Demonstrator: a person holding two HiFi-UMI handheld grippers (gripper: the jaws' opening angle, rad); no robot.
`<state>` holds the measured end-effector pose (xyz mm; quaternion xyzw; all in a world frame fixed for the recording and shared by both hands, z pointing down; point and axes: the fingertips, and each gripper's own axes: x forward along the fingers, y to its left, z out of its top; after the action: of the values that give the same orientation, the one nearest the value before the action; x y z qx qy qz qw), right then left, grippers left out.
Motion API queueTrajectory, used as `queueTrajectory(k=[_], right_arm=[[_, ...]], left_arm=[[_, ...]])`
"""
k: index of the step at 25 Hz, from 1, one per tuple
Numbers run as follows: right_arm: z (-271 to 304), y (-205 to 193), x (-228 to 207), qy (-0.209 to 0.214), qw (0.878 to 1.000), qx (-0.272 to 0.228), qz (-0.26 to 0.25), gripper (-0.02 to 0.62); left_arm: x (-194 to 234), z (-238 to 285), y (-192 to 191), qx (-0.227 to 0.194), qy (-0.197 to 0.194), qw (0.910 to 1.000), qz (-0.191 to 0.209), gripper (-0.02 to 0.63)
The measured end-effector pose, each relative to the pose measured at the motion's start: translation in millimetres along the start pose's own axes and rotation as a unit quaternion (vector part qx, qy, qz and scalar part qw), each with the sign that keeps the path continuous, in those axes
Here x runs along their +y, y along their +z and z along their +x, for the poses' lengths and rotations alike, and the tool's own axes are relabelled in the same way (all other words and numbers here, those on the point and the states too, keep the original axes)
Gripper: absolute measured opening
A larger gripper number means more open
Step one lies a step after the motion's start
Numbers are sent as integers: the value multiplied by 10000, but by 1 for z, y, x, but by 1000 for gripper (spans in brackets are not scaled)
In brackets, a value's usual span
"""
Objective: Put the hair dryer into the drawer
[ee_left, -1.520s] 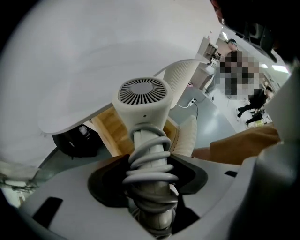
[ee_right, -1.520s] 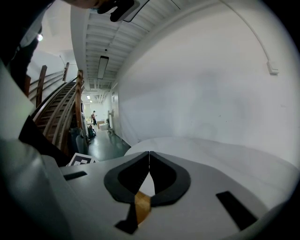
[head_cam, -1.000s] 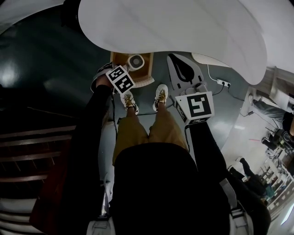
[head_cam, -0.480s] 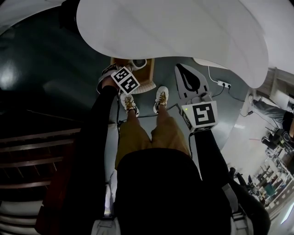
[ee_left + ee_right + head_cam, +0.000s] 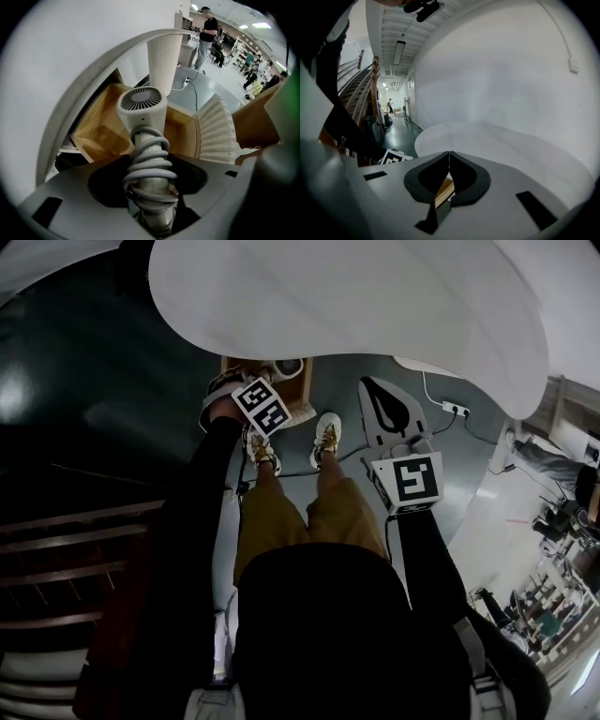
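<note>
Left gripper (image 5: 151, 187) pointing straight down, clamping white hair dryer (image 5: 141, 110) by handle wrapped in grey coiled cord (image 5: 150, 164). Dryer hanging head-first over open light-wood drawer (image 5: 101, 133), beneath rim of white round worktop (image 5: 356, 296). Right gripper (image 5: 449, 157) hovering aside, jaws pressing together, gripping nothing.

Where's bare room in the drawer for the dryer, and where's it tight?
In the left gripper view the drawer floor is bare wood. Widest patch: between the dryer head and the left wall. A narrower strip runs between the head and the ribbed front at right. Tight at the back, where the table rim overhangs and the pedestal stands.
</note>
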<state>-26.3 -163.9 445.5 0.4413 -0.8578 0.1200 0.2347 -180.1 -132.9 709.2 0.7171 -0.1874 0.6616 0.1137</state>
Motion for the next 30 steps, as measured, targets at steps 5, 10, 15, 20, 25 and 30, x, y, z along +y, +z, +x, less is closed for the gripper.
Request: queueTrajectory(k=[5, 10, 15, 20, 25, 30], right_arm=[[0, -2, -2, -18, 9999, 84, 57, 26], [1, -7, -2, 1, 9999, 153, 34, 26], [-1, -14, 0, 14, 9997, 249, 62, 26], [3, -12, 2, 36, 9998, 187, 53, 26], [1, -9, 2, 77, 9998, 149, 67, 26], [0, -9, 1, 105, 9999, -4, 75, 26]], left_arm=[[3, -7, 16, -118, 51, 9996, 238, 267], [10, 16, 8, -74, 287, 9991, 296, 268], [12, 30, 11, -108, 386, 9989, 236, 272], [16, 34, 15, -281, 299, 9992, -13, 288], [15, 33, 14, -302, 98, 9995, -40, 316], [2, 26, 16, -357, -156, 9990, 239, 351]])
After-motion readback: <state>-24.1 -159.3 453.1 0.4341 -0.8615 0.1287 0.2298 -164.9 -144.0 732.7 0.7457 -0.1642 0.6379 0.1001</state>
